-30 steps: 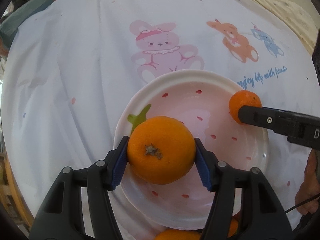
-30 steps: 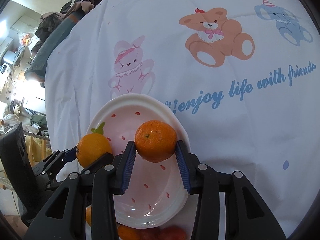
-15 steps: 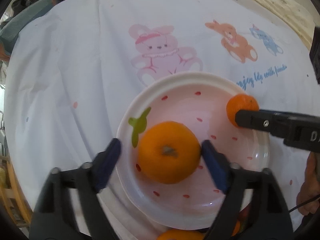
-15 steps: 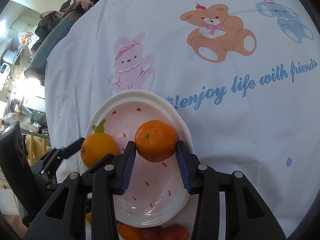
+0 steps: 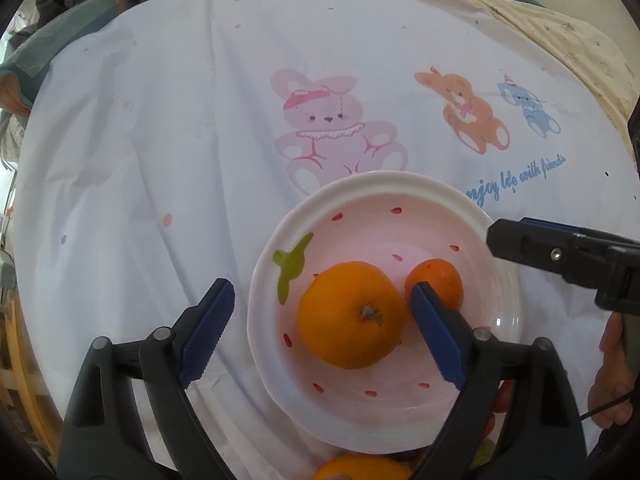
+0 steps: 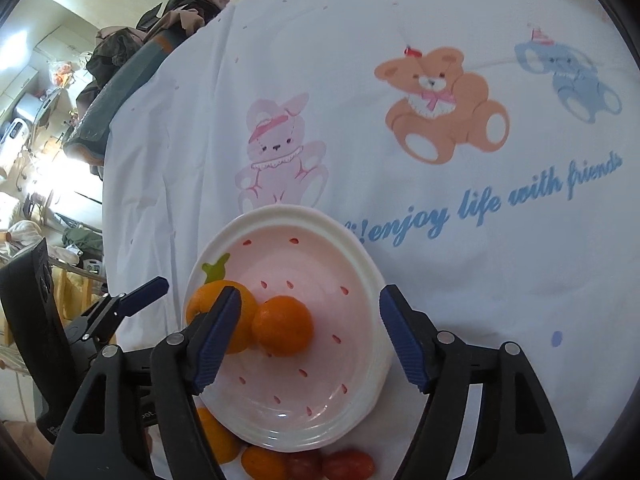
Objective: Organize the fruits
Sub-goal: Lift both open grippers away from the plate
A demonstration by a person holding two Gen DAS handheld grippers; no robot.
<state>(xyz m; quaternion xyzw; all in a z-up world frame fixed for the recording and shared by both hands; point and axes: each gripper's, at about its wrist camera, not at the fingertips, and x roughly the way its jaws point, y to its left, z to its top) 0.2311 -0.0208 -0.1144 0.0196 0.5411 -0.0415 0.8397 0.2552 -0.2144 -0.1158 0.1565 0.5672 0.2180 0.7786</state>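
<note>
A pink plate with a white rim (image 5: 380, 178) lies on the printed cloth. In it a large orange (image 5: 350, 314) rests stem up, touching a smaller orange (image 5: 438, 282) on its right. My left gripper (image 5: 318, 292) hovers over the plate with its jaws opening. The large orange lies between the pads, which do not touch it. In the right wrist view my right gripper (image 6: 309, 292) is also opening above the plate (image 6: 304, 214). The smaller orange (image 6: 284, 326) lies free between its jaws. The large orange (image 6: 208, 300) is half hidden behind the left pad.
More fruit lies off the plate's near edge: an orange (image 6: 262, 462) and red fruits (image 6: 348, 464). A person's hand (image 5: 612, 384) holds the right tool. The white cloth (image 5: 160, 140) with cartoon animals covers the table. Piled clothes (image 6: 160, 20) sit at the far left.
Both grippers went from shut on an orange to open. First the large orange, then the small one, dropped into the plate. They now rest side by side.
</note>
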